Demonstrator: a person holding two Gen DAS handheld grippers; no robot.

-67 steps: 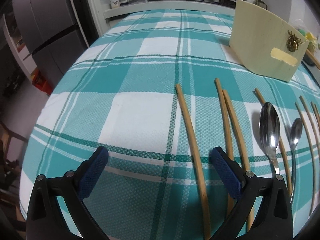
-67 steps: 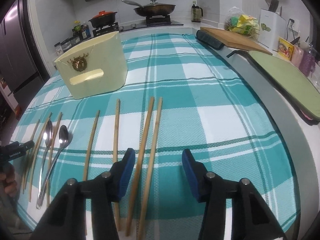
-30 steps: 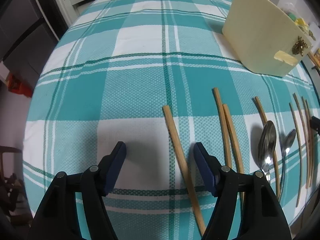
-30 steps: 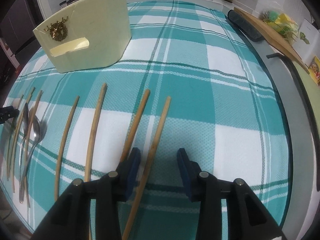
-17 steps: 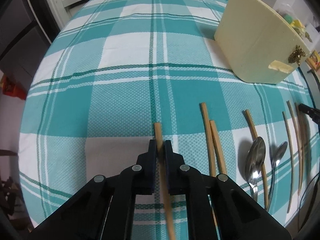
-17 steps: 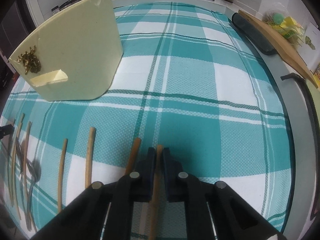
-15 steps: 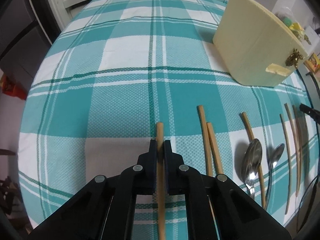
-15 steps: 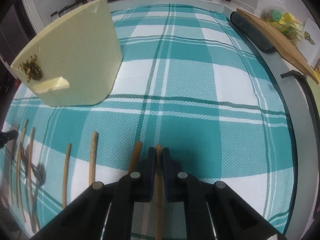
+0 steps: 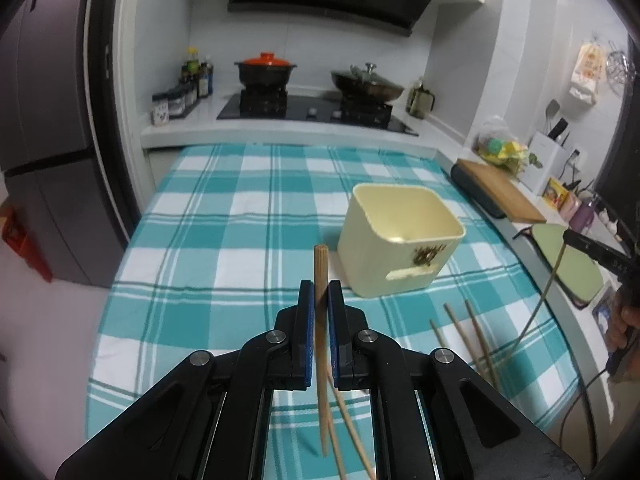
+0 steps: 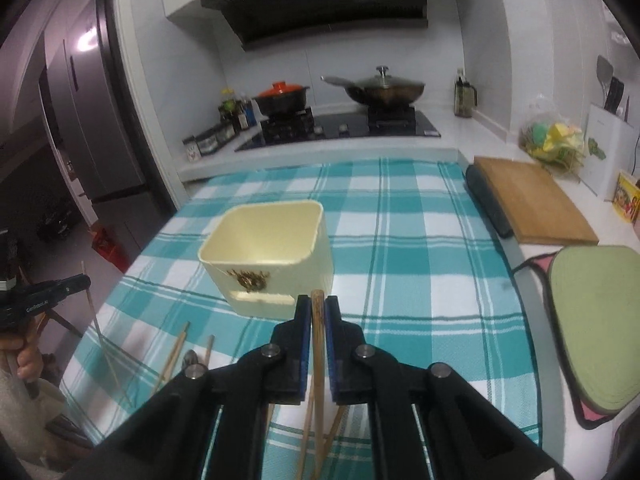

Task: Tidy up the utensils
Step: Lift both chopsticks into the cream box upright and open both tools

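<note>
One chopstick [image 9: 321,276] is pinched in the left claw [image 9: 320,292] and another chopstick [image 10: 317,312] in the right claw [image 10: 316,308], both lifted above the tabletop [image 9: 224,248]. The cream holder [image 10: 272,256] stands just ahead, loose chopsticks [image 9: 468,332] below.

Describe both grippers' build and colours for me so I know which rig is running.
Left gripper and right gripper match: matte black plastic linkage arms with round silver pivot screws and flat blue pads lining the jaws. From the side, one shows small white lettering and a dark cable trailing below.
</note>
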